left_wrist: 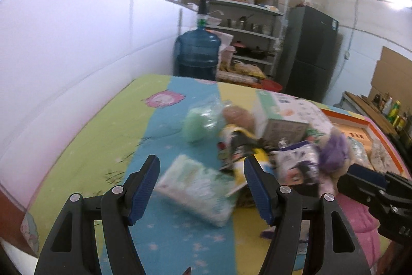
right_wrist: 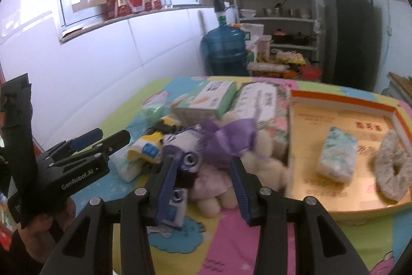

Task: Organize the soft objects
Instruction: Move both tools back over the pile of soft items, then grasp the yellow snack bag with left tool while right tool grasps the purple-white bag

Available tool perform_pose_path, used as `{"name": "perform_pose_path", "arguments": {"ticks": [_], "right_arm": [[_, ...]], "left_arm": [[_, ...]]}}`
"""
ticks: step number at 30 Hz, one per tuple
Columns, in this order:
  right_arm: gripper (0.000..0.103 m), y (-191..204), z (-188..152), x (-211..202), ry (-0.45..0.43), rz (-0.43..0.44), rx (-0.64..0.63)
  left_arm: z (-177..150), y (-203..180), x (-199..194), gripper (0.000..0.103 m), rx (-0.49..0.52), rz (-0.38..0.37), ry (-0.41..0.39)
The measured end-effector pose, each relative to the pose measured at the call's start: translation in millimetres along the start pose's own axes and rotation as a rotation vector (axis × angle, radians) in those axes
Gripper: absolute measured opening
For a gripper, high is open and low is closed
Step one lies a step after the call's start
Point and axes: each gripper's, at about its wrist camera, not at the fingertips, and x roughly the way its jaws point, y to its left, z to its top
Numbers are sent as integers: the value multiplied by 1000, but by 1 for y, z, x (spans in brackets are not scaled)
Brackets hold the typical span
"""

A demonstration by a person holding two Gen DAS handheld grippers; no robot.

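A pile of soft things lies on the colourful table cover. In the left wrist view my left gripper (left_wrist: 200,172) is open, its jaws on either side of a pale green tissue pack (left_wrist: 195,187), a little above it. Behind lie a green bagged sponge (left_wrist: 200,123), a yellow packet (left_wrist: 237,146) and a purple-bowed plush toy (left_wrist: 332,153). In the right wrist view my right gripper (right_wrist: 203,166) is open just in front of the plush toy (right_wrist: 219,146). An orange-rimmed box (right_wrist: 345,105) holds a tissue pack (right_wrist: 337,153) and a fuzzy ring (right_wrist: 391,169).
Tissue boxes (right_wrist: 208,99) and a floral pack (right_wrist: 260,99) stand behind the pile. A white wall runs along the table's left side. A blue water jug (left_wrist: 197,53), a shelf rack (left_wrist: 247,27) and a dark fridge (left_wrist: 311,50) stand beyond the table's far edge.
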Motion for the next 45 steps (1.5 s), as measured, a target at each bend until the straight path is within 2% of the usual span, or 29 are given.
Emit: {"name": "perform_pose_path", "arguments": {"ticks": [3,7,17,21,26,27,28,31,35,40,43,45], "right_arm": [[43,11,-2,10,25,32,-9],[56,23,-5,23,54,40,-18],[56,34,-6,45,87,-11,-12],[64,39,-6,53,93,-30,-19],[64,43,-7,60,93,-54,-44],[60,43,-7,60,88,-57,-46],[47,43,-8,60,83,-69,-51],[41,37,-9,57,86,-36,-26],[40,32,-8,38,40,-9,-15],[40,20,-4,-1,-84,2,5],[40,12,-2,-16,-130,26,19],[40,9,-4,-20,-142,34,19]], "left_arm": [[-1,15,3,70,-29,11,6],[-5,24,3,70,-42,8,5],[-12,34,13,70,-43,-46,33],[-12,37,20,70,-50,-55,51],[-8,39,24,70,-59,-90,54],[-6,37,23,70,-61,-109,50],[-2,33,22,70,-56,-135,43],[7,17,22,70,-21,-175,33],[19,-10,29,70,43,-177,33],[30,-41,51,70,99,-142,80],[29,-51,65,70,111,-109,109],[29,-52,72,69,104,-113,132]]}}
